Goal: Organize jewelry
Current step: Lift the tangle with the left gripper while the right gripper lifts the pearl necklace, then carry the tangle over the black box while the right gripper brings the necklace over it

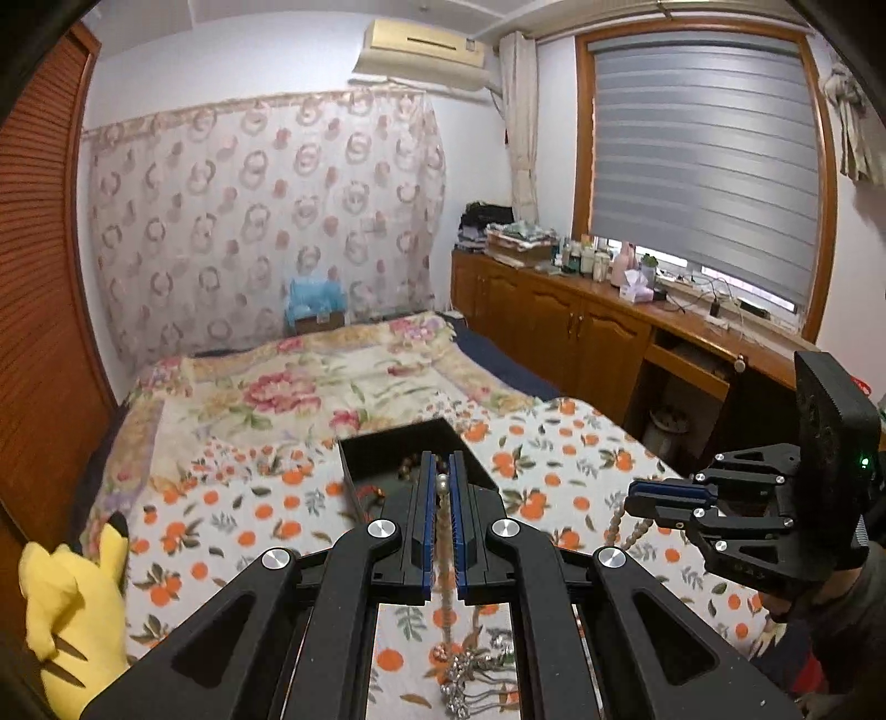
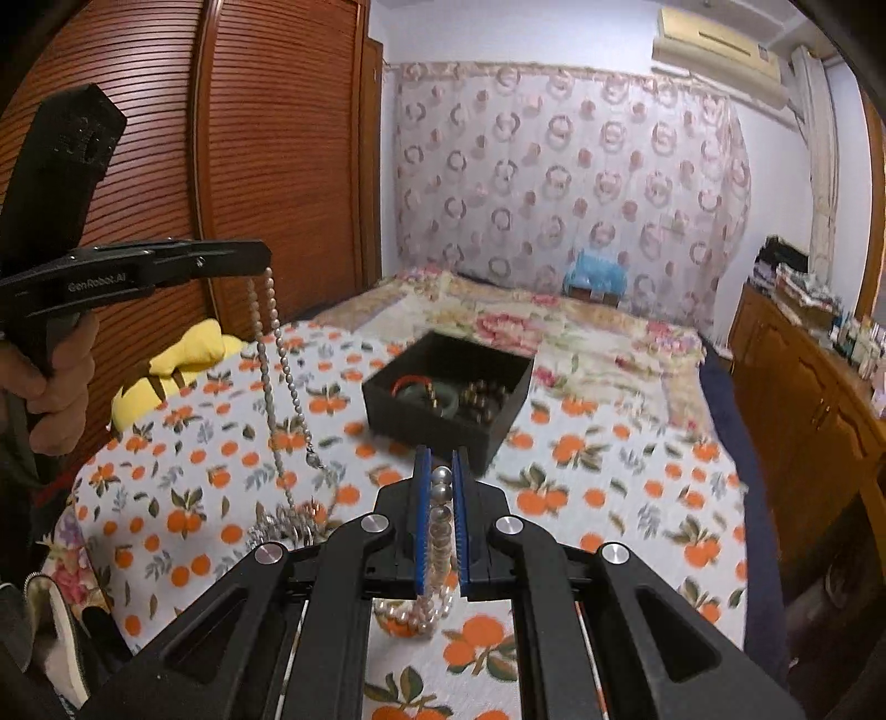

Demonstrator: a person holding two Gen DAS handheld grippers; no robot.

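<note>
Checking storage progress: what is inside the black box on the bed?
In the right wrist view the black box holds a red-and-green bangle and dark beads. Its near wall hides the front floor, and the left gripper covers part in the left wrist view.

A bed (image 1: 232,526) carries an orange-print sheet and a floral quilt (image 1: 310,382). A yellow plush (image 1: 72,615) lies at its near left edge. A slatted wardrobe (image 2: 166,138) stands beside it, a patterned curtain (image 1: 266,221) behind. Wooden cabinets (image 1: 554,327) run under the blind (image 1: 703,166); an air conditioner (image 1: 421,52) hangs above.
</note>
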